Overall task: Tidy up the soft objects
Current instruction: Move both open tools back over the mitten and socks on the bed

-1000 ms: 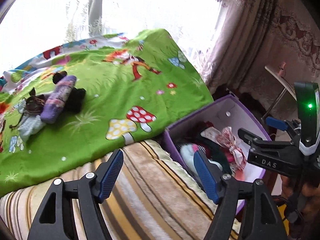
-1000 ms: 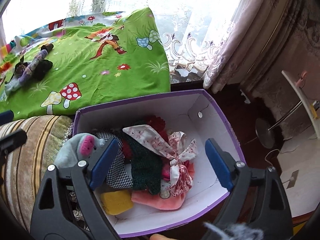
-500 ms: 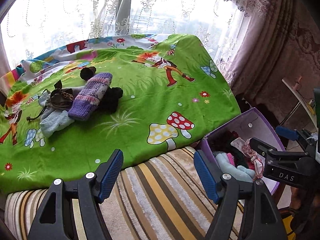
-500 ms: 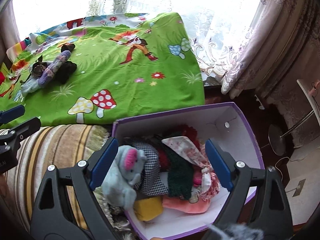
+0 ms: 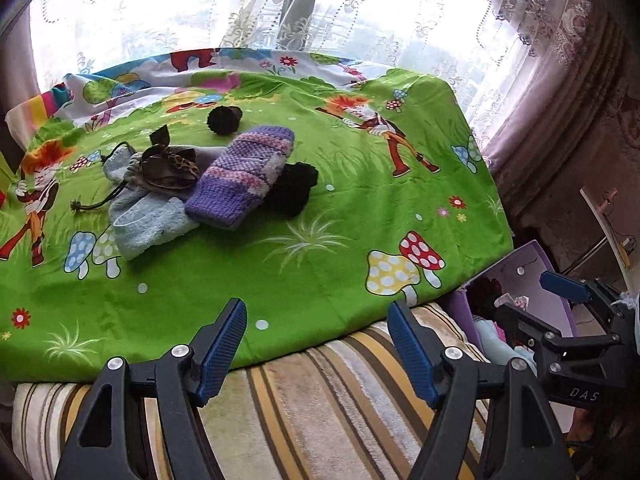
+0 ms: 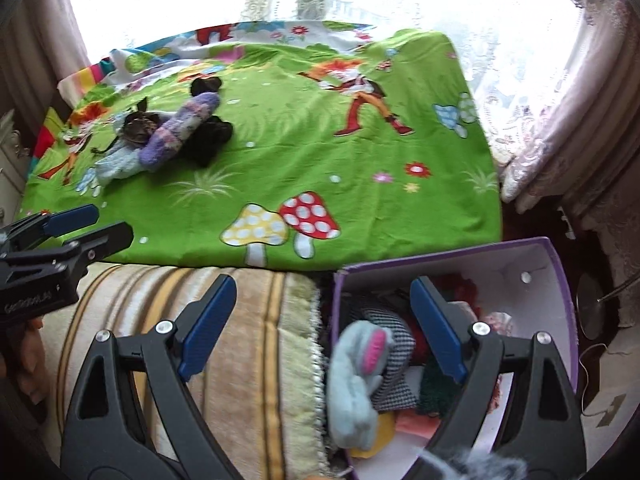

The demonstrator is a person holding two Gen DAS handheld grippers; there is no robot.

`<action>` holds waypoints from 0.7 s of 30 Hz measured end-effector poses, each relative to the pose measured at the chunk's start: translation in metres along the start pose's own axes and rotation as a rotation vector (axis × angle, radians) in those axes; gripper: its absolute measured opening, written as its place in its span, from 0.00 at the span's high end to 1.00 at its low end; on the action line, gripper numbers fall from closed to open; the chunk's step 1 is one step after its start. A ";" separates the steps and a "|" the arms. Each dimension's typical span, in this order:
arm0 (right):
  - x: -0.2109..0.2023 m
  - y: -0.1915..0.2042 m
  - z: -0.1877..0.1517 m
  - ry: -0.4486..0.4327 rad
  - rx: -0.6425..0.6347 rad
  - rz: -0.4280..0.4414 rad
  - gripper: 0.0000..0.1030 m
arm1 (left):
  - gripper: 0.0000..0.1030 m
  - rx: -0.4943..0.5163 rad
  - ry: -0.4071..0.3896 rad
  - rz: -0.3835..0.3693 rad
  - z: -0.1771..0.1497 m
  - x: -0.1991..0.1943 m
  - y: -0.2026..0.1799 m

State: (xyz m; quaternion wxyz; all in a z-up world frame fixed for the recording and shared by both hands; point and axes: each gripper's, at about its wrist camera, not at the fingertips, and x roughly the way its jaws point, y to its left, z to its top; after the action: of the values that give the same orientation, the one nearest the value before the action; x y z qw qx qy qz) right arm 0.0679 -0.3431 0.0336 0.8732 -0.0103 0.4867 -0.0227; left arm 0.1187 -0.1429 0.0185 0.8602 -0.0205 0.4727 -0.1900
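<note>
A: What's on the green cartoon sheet [image 5: 320,264]?

B: Small heap of soft stuff, far-left part of the bed. Purple striped knit mitten [image 5: 244,176] on top — chunky crochet texture, rounded tip pointing up-right toward the window, ribbed cuff down-left toward the camera. Long axis runs diagonal.

A: Under it?

B: Pale blue fuzzy sock [image 5: 148,220] on its left, a leopard-print bow [image 5: 168,164] on a grey drawstring pouch, black fluffy item [image 5: 292,188] on the right touching the mitten. A black pompom [image 5: 224,119] sits apart, just beyond the tip.

A: Box?

B: Purple cardboard box [image 6: 560,280], white inside, beside the striped plush blanket [image 6: 240,320] at the bed's edge. Packed w/ fabrics — light blue plush toy [image 6: 356,376] w/ pink ear, upright along the left wall; checked cloth [image 6: 392,352] next to it.

A: Fingers?

B: Left gripper [image 5: 316,344] — fingers spread wide, nothing between, over the blanket edge. Right gripper [image 6: 324,320] — also spread, empty, straddling the box's left wall.
</note>
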 end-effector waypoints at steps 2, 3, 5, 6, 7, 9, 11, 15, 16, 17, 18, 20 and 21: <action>0.003 0.009 0.004 0.002 -0.018 0.020 0.12 | 0.29 -0.019 0.002 0.014 0.004 0.000 0.013; 0.004 0.013 0.006 0.002 -0.022 0.036 0.12 | 0.29 -0.029 0.002 0.020 0.007 0.001 0.019; 0.006 0.018 0.009 0.006 -0.025 0.079 0.12 | 0.29 -0.047 -0.001 0.037 0.012 0.001 0.032; 0.008 0.021 0.010 0.005 -0.025 0.097 0.12 | 0.29 -0.053 -0.002 0.047 0.014 0.001 0.037; 0.009 0.023 0.011 0.005 -0.027 0.114 0.12 | 0.29 -0.061 -0.002 0.057 0.017 0.001 0.043; 0.011 0.028 0.014 0.008 -0.032 0.130 0.12 | 0.29 -0.084 0.000 0.074 0.022 0.002 0.055; 0.014 0.032 0.016 0.010 -0.038 0.129 0.12 | 0.29 -0.112 -0.004 0.085 0.029 0.003 0.069; 0.018 0.038 0.018 0.014 -0.040 0.141 0.12 | 0.29 -0.159 -0.017 0.097 0.042 0.003 0.090; 0.019 0.039 0.019 0.016 -0.041 0.145 0.12 | 0.29 -0.169 -0.020 0.098 0.045 0.004 0.095; 0.020 0.040 0.020 0.017 -0.041 0.148 0.12 | 0.29 -0.182 -0.023 0.101 0.050 0.005 0.100; 0.021 0.041 0.021 0.018 -0.042 0.149 0.12 | 0.29 -0.193 -0.025 0.103 0.054 0.007 0.105; 0.023 0.043 0.023 0.018 -0.043 0.158 0.12 | 0.29 -0.224 -0.030 0.102 0.061 0.010 0.115; 0.023 0.045 0.024 0.017 -0.045 0.163 0.12 | 0.29 -0.239 -0.035 0.095 0.064 0.011 0.120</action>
State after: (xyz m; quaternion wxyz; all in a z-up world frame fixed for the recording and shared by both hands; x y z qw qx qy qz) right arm 0.1019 -0.2999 0.0244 0.8676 0.0102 0.4936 0.0593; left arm 0.2134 -0.0451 0.0188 0.8678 -0.1037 0.4774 -0.0909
